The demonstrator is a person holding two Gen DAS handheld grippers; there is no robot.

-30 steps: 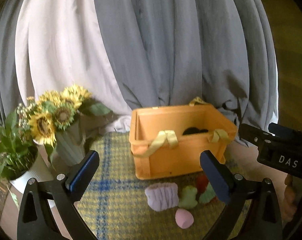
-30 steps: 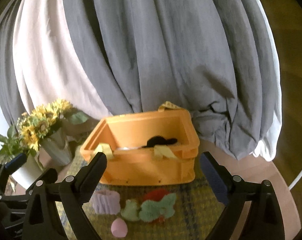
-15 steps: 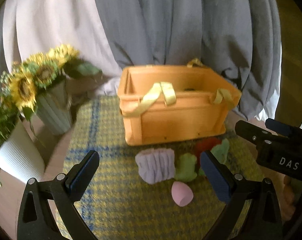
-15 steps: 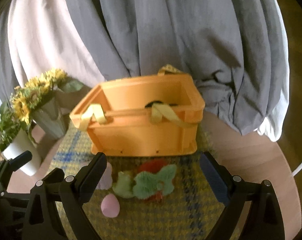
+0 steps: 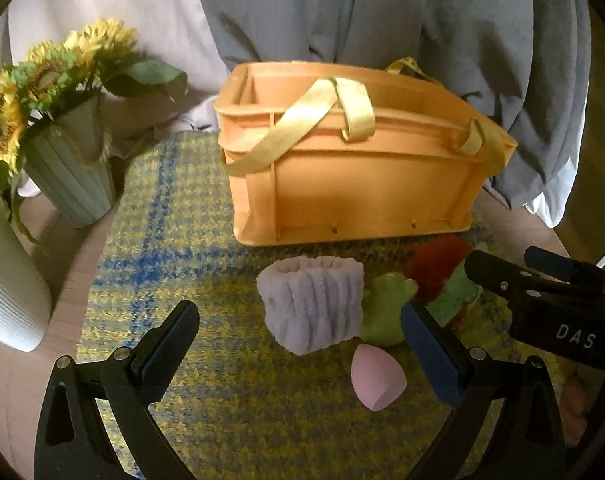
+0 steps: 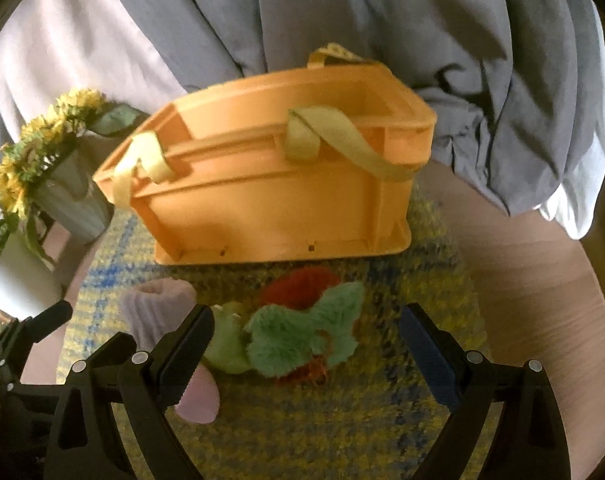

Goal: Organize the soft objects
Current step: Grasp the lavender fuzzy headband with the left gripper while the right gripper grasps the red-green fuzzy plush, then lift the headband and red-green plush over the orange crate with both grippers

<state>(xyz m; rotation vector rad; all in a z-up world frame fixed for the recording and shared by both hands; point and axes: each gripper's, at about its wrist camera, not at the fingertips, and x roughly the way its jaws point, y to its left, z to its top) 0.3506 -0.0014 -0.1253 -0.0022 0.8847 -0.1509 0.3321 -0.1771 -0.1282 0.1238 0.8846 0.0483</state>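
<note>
Two empty grippers, both spread wide: your left gripper (image 5: 300,346) frames the lilac wristband (image 5: 312,305) and pink sponge (image 5: 376,378), so closing may catch both (they nearly touch). Your right gripper (image 6: 306,340) brackets the green plush (image 6: 302,340); the red piece (image 6: 298,284) tangled beneath could drag along toward the orange crate (image 6: 278,200) beyond.

Right gripper (image 6: 306,344) jaws spread, empty, above green plush (image 6: 302,336); orange crate (image 6: 278,184) directly behind plush.
</note>
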